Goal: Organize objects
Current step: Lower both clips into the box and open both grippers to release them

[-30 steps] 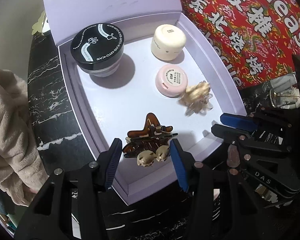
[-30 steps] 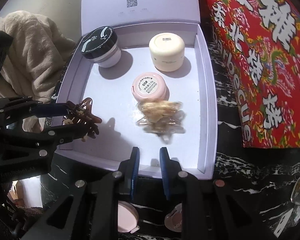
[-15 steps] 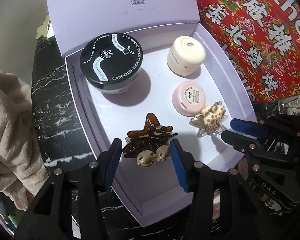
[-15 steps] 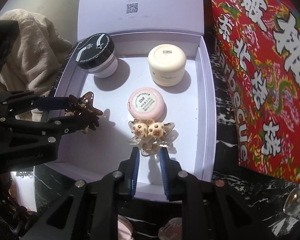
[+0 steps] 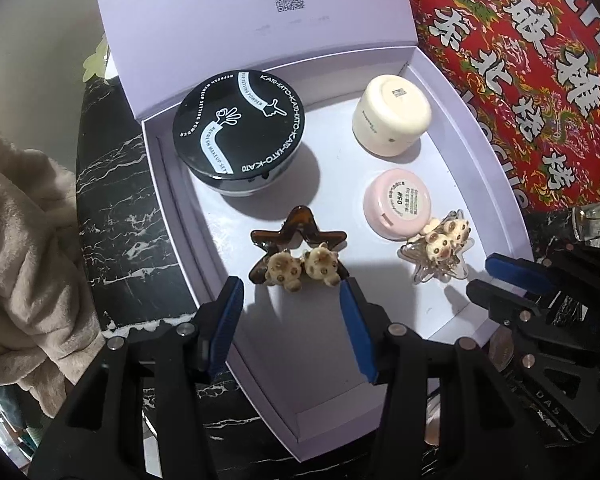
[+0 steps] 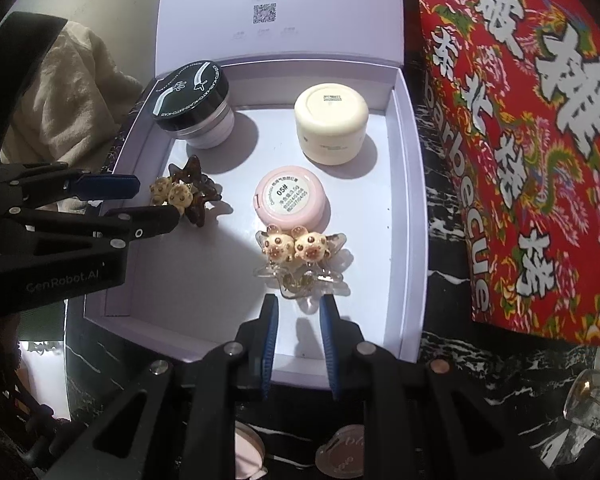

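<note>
A brown star hair clip (image 5: 298, 240) with two small bear heads lies low over the floor of the open lilac box (image 5: 172, 240). My left gripper (image 5: 290, 292) is shut on its near edge, at the very fingertips. A clear star clip (image 6: 300, 268) with two bear heads sits just in front of the pink jar (image 6: 290, 196), and my right gripper (image 6: 299, 306) is shut on its near end. In the right wrist view my left gripper (image 6: 156, 200) comes in from the left with the brown clip (image 6: 188, 192) at its tips.
A black-lidded powder jar (image 5: 240, 136) and a cream jar (image 5: 392, 112) stand at the back of the box, whose lid (image 5: 252, 20) stands upright behind. A red printed cloth (image 5: 520, 60) lies right, beige fleece (image 5: 20, 240) left. Pink compacts (image 6: 248, 452) and a glass piece (image 6: 588, 408) rest on the black marble top (image 5: 112, 200).
Both grippers have come down into the box. The brown clip has tipped flat and now shows its star face. The clear clip, blurred a second ago, now sits still by the pink jar.
</note>
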{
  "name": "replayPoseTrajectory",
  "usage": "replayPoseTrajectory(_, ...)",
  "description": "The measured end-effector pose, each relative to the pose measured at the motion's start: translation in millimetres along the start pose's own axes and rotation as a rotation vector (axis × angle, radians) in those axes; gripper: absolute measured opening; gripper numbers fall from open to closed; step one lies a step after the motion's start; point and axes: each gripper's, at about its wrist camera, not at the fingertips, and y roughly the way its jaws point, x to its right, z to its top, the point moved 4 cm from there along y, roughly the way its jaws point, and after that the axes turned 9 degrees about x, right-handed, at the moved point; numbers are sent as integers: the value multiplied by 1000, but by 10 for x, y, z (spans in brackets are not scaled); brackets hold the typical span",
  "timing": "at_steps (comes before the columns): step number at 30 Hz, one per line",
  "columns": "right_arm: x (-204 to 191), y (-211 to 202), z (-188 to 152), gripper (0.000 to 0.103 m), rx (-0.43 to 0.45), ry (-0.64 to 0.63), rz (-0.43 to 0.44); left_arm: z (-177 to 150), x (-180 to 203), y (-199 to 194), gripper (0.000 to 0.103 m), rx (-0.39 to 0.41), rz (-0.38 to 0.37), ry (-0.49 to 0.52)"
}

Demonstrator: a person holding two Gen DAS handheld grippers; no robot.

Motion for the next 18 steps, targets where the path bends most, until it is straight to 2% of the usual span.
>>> replayPoseTrajectory(2, 1, -22, -22, 24, 1, 2, -3, -25, 10, -29, 48, 1, 4, 3)
replayPoseTrajectory(6, -10, -95, -55, 37, 14, 6, -9, -76, 31, -126, 49, 14, 13, 7)
replayPoseTrajectory(10, -25, -187, -88, 45, 28, 4, -9, -87, -10, -232, 49, 25, 28, 6)
replayPoseTrajectory(18, -68, -359, -176, 50, 50, 8, -26, -203, 44, -445, 57, 60, 33, 18)
